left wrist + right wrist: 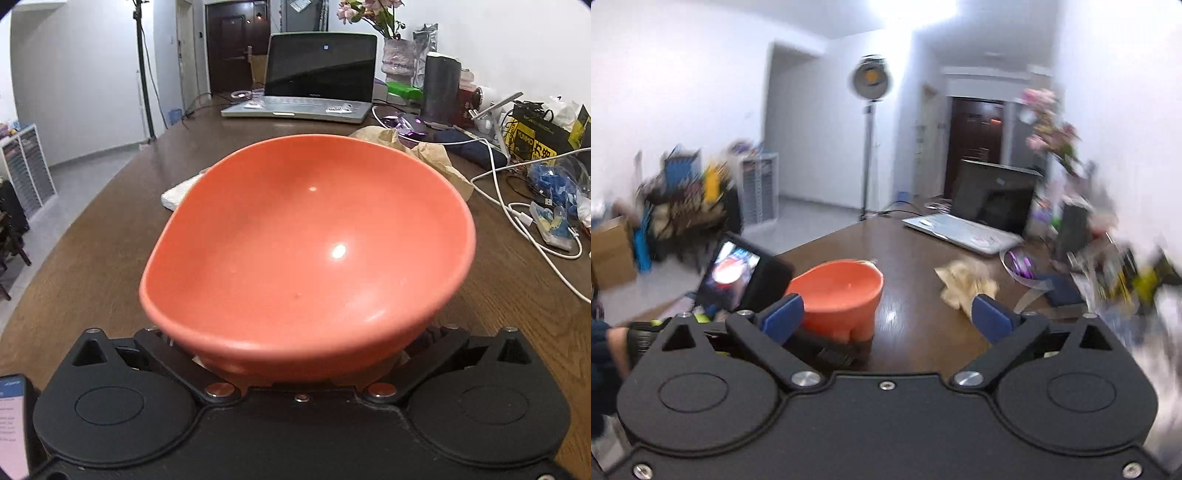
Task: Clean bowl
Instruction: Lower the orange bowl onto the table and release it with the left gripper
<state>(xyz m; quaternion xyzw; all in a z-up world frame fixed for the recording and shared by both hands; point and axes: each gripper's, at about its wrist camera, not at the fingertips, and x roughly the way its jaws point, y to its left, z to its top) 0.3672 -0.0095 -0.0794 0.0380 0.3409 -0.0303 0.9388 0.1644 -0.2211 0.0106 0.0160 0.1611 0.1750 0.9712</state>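
the left gripper (306, 369) clasped the orange bowl (306, 240) by its near rim, holding it tilted above the wooden table (110, 236). the right gripper (886, 317) stood spread wide with nothing between its blue pads (785, 317). beyond the bowl lay crumpled brown paper (964, 282), farther off an open laptop (314, 81).

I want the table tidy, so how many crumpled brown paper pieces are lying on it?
1. The crumpled brown paper lies on the wooden table just beyond the orange bowl, toward the laptop. The bowl may hide more behind it.
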